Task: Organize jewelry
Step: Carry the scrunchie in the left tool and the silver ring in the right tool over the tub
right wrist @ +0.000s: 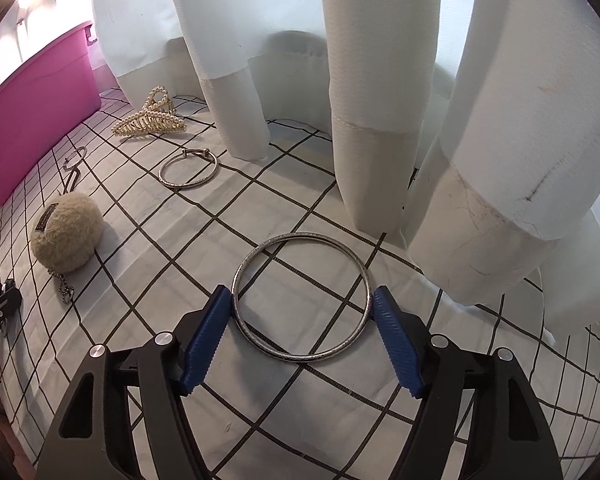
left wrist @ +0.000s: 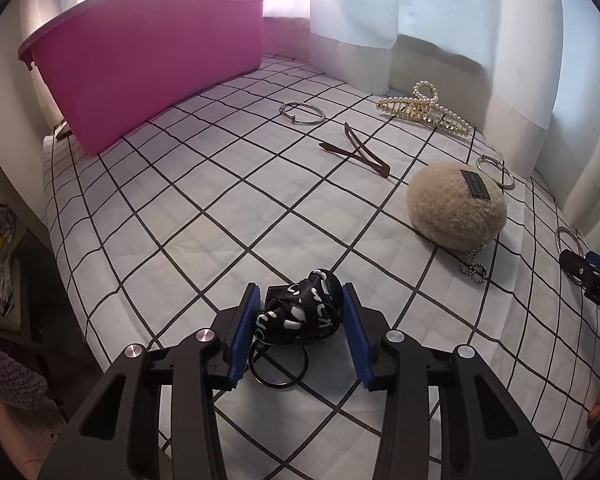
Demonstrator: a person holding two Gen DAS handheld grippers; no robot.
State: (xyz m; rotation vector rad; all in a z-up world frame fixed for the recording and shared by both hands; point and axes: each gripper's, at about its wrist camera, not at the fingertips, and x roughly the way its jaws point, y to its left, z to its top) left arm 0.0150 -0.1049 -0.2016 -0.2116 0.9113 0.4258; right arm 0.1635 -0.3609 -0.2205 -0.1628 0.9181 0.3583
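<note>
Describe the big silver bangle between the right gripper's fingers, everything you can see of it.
The silver bangle is a thin, closed metal hoop with a finely textured, slightly tarnished rim. It lies flat on the white black-gridded cloth, just in front of the hanging curtains. The right gripper straddles it, one blue ribbed pad at each side of the ring, apparently touching its outer edge. Nothing lies inside it but cloth.

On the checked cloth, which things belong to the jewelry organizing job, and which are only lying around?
Belong to the job:
- black strap keyring, between the left gripper pads
- large silver bangle, between the right gripper pads
- open-ended silver bangle
- pearl claw clip
- brown hair clips
- fluffy pompom keychain
- pink tub, probably the container

Only lying around:
- white curtains
- checked cloth
</note>
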